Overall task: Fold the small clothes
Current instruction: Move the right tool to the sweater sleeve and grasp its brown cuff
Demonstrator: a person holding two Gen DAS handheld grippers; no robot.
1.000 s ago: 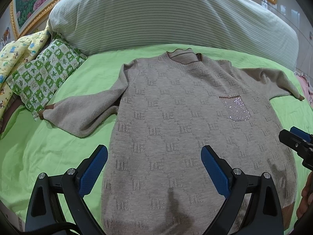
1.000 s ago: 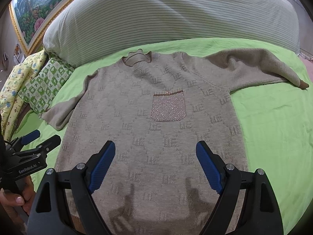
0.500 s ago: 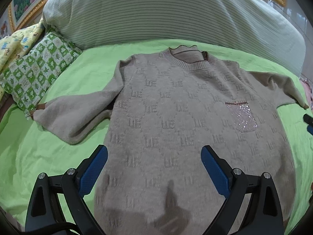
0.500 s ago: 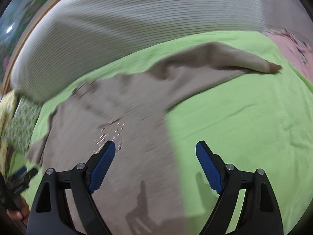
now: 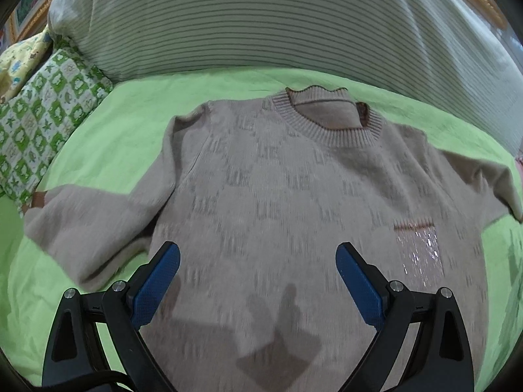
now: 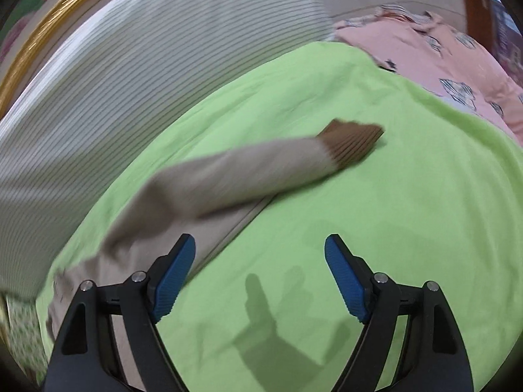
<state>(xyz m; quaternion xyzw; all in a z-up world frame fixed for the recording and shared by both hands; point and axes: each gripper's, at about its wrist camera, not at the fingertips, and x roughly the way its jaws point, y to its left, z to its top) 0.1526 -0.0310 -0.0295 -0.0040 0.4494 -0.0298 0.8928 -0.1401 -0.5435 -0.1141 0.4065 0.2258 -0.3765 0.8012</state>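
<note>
So far nothing is showing as folded. The beige sweater (image 5: 294, 215) is lying flat and face up across the middle of the left wrist view, spread on the green bedsheet (image 5: 137, 111), its ribbed collar (image 5: 330, 124) pointing toward the striped pillow (image 5: 261, 23) filling the top of the frame. Its sparkly pocket (image 5: 420, 251) is sitting at centre right, and one sleeve (image 5: 94, 222) is reaching out toward the left edge, where a green checked cushion (image 5: 42, 117) is lying.

The left gripper (image 5: 258, 281) is hovering over the lower half of the sweater with its blue fingers (image 5: 157, 281) spread wide, holding nothing.

In the right wrist view, the other sleeve (image 6: 228, 176) is stretching from lower left to the centre, its brown cuff (image 6: 353, 140) resting on the sheet below a pink patterned cloth (image 6: 441, 49) at the upper right. The right gripper (image 6: 260, 274) is hanging above bare sheet just beside that sleeve, fingers likewise wide apart and empty.

Judging from this, the task is only beginning: both sleeves are waiting to be turned in over the body, and the body is waiting to be doubled over afterwards. The right gripper is looking best placed to take the cuff first.
</note>
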